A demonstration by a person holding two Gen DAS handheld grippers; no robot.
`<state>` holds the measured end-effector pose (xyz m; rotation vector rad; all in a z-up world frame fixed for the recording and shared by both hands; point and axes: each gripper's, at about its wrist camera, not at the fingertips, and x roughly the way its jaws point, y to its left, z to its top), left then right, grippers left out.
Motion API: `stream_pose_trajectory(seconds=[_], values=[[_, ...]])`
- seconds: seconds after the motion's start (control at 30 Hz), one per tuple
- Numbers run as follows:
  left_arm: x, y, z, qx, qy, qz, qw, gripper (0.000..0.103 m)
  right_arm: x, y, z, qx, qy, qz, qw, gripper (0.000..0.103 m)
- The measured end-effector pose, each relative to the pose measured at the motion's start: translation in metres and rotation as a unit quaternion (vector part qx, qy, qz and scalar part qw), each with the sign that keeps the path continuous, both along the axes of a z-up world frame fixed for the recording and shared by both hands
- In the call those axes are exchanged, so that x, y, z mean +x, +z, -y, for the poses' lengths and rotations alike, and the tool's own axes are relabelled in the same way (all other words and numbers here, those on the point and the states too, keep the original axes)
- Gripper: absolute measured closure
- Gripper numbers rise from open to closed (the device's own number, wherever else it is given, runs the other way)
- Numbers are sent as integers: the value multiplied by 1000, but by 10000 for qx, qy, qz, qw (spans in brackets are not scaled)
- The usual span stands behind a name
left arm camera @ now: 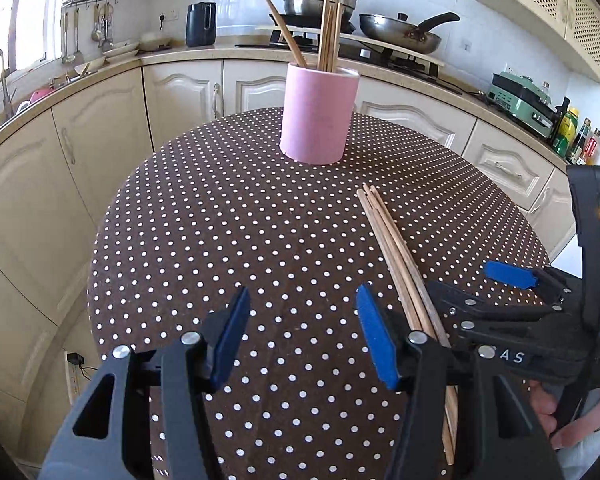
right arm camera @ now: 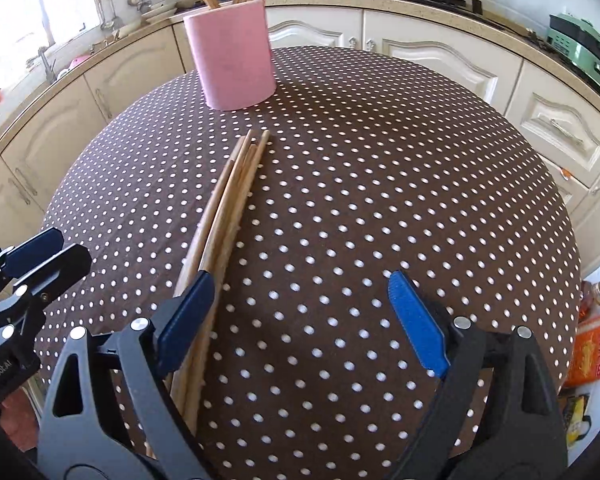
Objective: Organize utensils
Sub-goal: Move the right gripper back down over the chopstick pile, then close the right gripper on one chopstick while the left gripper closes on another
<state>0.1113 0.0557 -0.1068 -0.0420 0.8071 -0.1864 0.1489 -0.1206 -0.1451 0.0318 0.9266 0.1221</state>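
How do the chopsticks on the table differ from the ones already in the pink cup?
The chopsticks on the table lie flat in one tight bundle on the dotted cloth; the chopsticks in the pink cup stand on end.
The table ones run parallel; among the cup ones, one leans away from an upright cluster.
The table bundle lies apart from the pink cup.
Both sets look like plain light wood.

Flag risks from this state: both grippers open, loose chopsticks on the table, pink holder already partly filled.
1. The loose chopsticks lie bunched and touching, so the right gripper may pinch several at once or roll the rest away.
2. The pink holder already has chopsticks sticking up, one leaning; a new one could catch on them and perhaps tip it.
3. The left gripper is close beside the right; they could collide.
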Motion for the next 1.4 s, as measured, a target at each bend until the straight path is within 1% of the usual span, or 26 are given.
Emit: stream_pose_trajectory(seconds=[0.13,0.2,0.23,0.3,0.4,0.5,0.57,0.6,0.63,0.7,0.77,0.8,0.83,0.9,0.97,1.1,1.2,1.27,1.3,1.4], values=[[7,2,-3,-25,9,-27,10000,48,11,-1,-10,-52,-50,54,10000,18],[9,1,-5,-35,13,-62,10000,48,14,0,-10,-80,-90,101,9999,28],[10,1,-6,-42,11,-80,10000,48,15,0,-11,-78,-50,115,9999,30],[12,-1,-7,-41,13,-109,9999,48,15,2,-12,-59,32,120,9999,41],[15,-2,-8,-30,55,-155,9999,48,8,2,-15,-69,107,166,9998,50],[17,-1,-9,-66,52,-158,9998,48,1,3,-14,-12,112,163,9998,58],[18,-2,-10,-93,30,-164,9998,48,-1,3,-15,-48,150,113,9998,58],[19,-2,-9,-117,9,-171,9998,48,2,3,-17,-207,85,94,9997,67],[20,-2,-9,-135,-8,-178,9998,48,7,3,-22,-456,10,158,9988,69],[21,-1,-7,-174,-29,-181,9997,48,14,2,-23,-448,15,181,9988,70],[22,0,-4,-239,-79,-194,9995,48,19,2,-23,-428,32,198,9989,80],[23,1,-2,-272,-117,-205,9994,48,20,2,-21,-431,28,222,9988,88],[24,2,1,-311,-174,-217,9991,48,19,2,-18,-382,42,251,9989,93],[27,3,9,-402,-343,-268,9982,48,16,2,-9,-129,43,235,9996,94],[32,3,18,-441,-505,-354,9971,47,13,2,4,243,58,210,9995,95],[42,-3,36,-314,-625,-581,9959,47,13,1,20,721,82,168,9972,95],[49,-8,49,-120,-621,-726,9954,47,15,0,29,1016,89,135,9947,95],[54,-13,56,50,-539,-837,9950,46,15,-1,36,1209,89,114,9926,95],[54,-13,58,144,-488,-823,9953,46,16,-1,41,1284,94,104,9916,95],[57,-13,66,553,-242,-840,9946,45,16,-3,49,1511,90,77,9884,95]])
